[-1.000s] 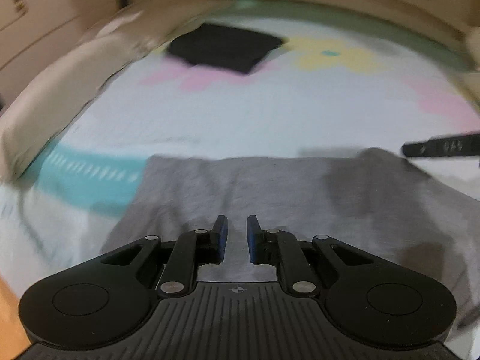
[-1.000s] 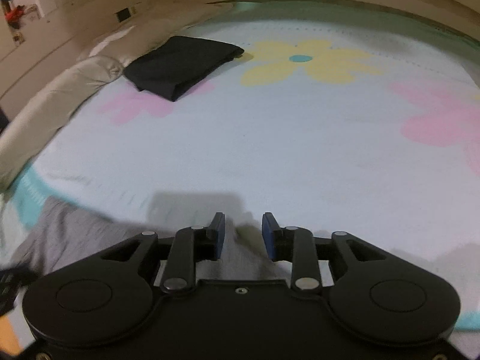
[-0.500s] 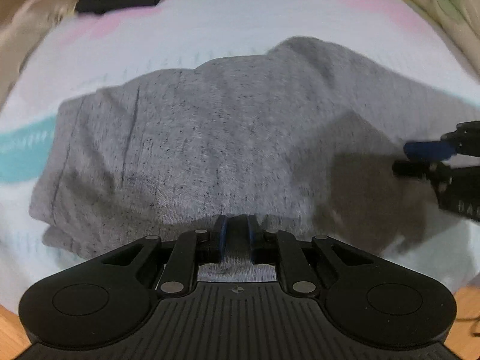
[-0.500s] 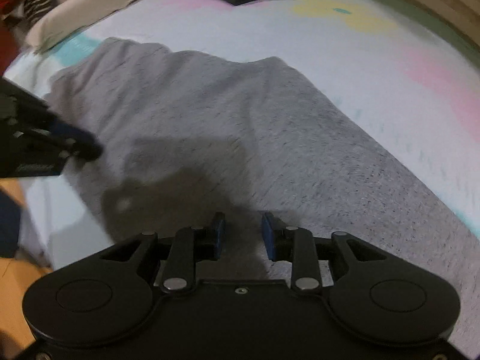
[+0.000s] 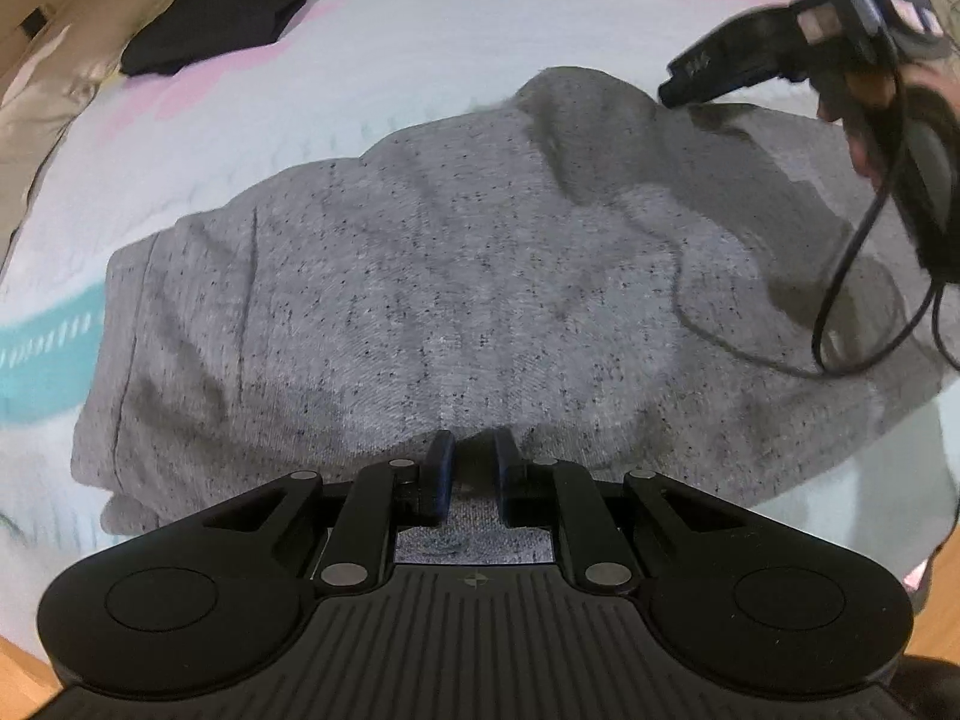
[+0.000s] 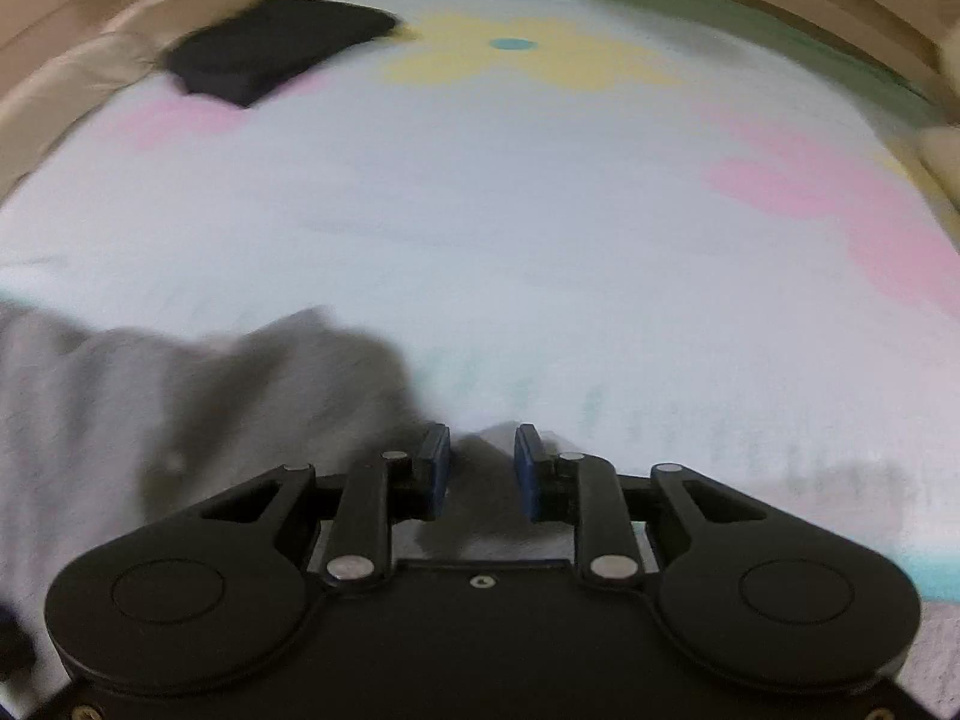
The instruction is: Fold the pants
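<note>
Grey speckled pants lie spread and rumpled across the flowered bed sheet. My left gripper points steeply down at their near edge and is shut on a pinch of the grey cloth. A person's hand holds my right gripper at the upper right, over the pants' far raised corner. The right wrist view is blurred; there the pants fill the lower left. The right gripper has its jaws closing, with grey cloth standing in the gap and the pads still apart.
A folded black garment lies at the far left of the bed. Beige bedding runs along the left side. A black cable loops over the pants' right part. Wooden floor shows by the bed's near edge.
The left gripper sank onto the pants' near edge and shut on the cloth. The right gripper swung from over the middle of the pants to their far corner, its jaws narrowing.
</note>
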Motion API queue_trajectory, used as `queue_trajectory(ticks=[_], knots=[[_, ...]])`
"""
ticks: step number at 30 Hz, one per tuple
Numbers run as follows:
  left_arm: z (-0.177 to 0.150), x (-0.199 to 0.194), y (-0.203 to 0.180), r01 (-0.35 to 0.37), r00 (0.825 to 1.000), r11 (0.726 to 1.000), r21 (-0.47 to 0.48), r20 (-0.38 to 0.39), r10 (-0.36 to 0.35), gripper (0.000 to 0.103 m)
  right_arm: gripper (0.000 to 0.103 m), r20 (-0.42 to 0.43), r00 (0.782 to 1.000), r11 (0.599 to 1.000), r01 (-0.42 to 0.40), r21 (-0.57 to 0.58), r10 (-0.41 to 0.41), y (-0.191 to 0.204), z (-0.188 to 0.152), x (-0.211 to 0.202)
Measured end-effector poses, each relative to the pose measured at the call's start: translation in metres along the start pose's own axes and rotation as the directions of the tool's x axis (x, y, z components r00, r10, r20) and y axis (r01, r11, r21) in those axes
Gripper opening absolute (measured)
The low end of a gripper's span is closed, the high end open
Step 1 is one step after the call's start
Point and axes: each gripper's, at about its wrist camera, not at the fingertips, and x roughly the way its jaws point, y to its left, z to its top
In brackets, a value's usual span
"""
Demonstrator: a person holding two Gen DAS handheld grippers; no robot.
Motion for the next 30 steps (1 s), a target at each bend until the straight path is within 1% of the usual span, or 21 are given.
queue_trajectory(ticks=[2,3,5,7,8,10,12,13,15,17,18,19,21,22,23,25,28,30], knots=[[0.000,-0.008,0.005,0.041,0.999,0.999,-0.036,0.029,-0.040,0.014,0.030,0.007,1.000,0.999,0.021,0.040,-0.021,-0.010,0.003,-0.007],[0.001,-0.013,0.009,0.059,0.997,0.996,-0.062,0.062,-0.055,0.014,0.032,0.022,0.999,0.998,0.022,0.056,-0.023,-0.016,0.002,-0.016],[0.005,-0.024,0.012,0.057,0.989,0.993,-0.104,0.144,-0.042,0.014,0.034,0.049,0.999,0.998,-0.013,0.068,0.009,-0.026,-0.006,-0.037],[0.007,-0.033,0.006,0.052,0.976,0.993,-0.105,0.214,-0.029,0.014,0.038,0.051,0.998,0.997,-0.042,0.060,0.039,-0.032,-0.020,-0.057],[0.009,-0.033,0.002,0.052,0.973,0.994,-0.095,0.229,-0.029,0.014,0.038,0.044,0.998,0.997,-0.055,0.050,0.052,-0.036,-0.031,-0.067],[0.012,-0.030,-0.010,0.058,0.973,0.997,-0.059,0.228,-0.043,0.014,0.038,0.024,0.997,0.997,-0.075,0.030,0.074,-0.036,-0.050,-0.081],[0.009,-0.022,-0.023,0.074,0.979,0.997,-0.013,0.192,-0.070,0.014,0.038,-0.017,0.995,0.995,-0.101,0.008,0.101,-0.036,-0.077,-0.095],[0.007,-0.015,-0.028,0.081,0.984,0.997,0.013,0.159,-0.082,0.014,0.038,-0.033,0.994,0.994,-0.105,-0.001,0.105,-0.035,-0.086,-0.099],[0.000,0.001,-0.040,0.092,0.994,0.993,0.078,0.046,-0.096,0.014,0.038,-0.074,0.992,0.994,-0.108,-0.027,0.106,-0.030,-0.111,-0.106],[-0.009,-0.001,-0.057,0.038,0.996,0.986,0.161,0.078,-0.051,0.014,0.038,-0.111,0.989,0.994,-0.104,-0.041,0.099,-0.025,-0.131,-0.112],[-0.011,-0.002,-0.064,0.020,0.996,0.978,0.210,0.077,-0.036,0.014,0.039,-0.092,0.991,0.994,-0.098,-0.052,0.093,-0.024,-0.141,-0.121],[-0.013,-0.004,-0.070,0.008,0.996,0.971,0.240,0.079,-0.028,0.014,0.039,-0.097,0.991,0.993,-0.099,-0.068,0.093,-0.022,-0.146,-0.127],[-0.013,-0.003,-0.080,-0.012,0.997,0.967,0.253,0.082,-0.009,0.014,0.039,-0.117,0.987,0.989,-0.122,-0.081,0.112,-0.024,-0.157,-0.141],[-0.011,-0.004,-0.084,-0.010,0.996,0.967,0.254,0.089,-0.013,0.014,0.039,-0.119,0.985,0.989,-0.130,-0.071,0.121,-0.028,-0.157,-0.144],[-0.008,-0.003,-0.081,0.004,0.994,0.968,0.252,0.101,-0.030,0.014,0.040,-0.119,0.984,0.989,-0.139,-0.055,0.132,-0.033,-0.159,-0.149],[-0.003,-0.008,-0.090,0.025,0.989,0.970,0.241,0.133,-0.058,0.014,0.044,-0.105,0.984,0.990,-0.142,-0.006,0.141,-0.044,-0.158,-0.154],[0.003,-0.016,-0.110,0.016,0.974,0.969,0.248,0.213,-0.071,0.014,0.045,-0.059,0.993,0.991,-0.095,0.095,0.101,-0.075,-0.160,-0.165],[0.006,-0.023,-0.131,-0.003,0.959,0.962,0.274,0.272,-0.074,0.014,0.045,-0.031,0.997,0.979,-0.062,0.195,0.070,-0.103,-0.159,-0.174]])
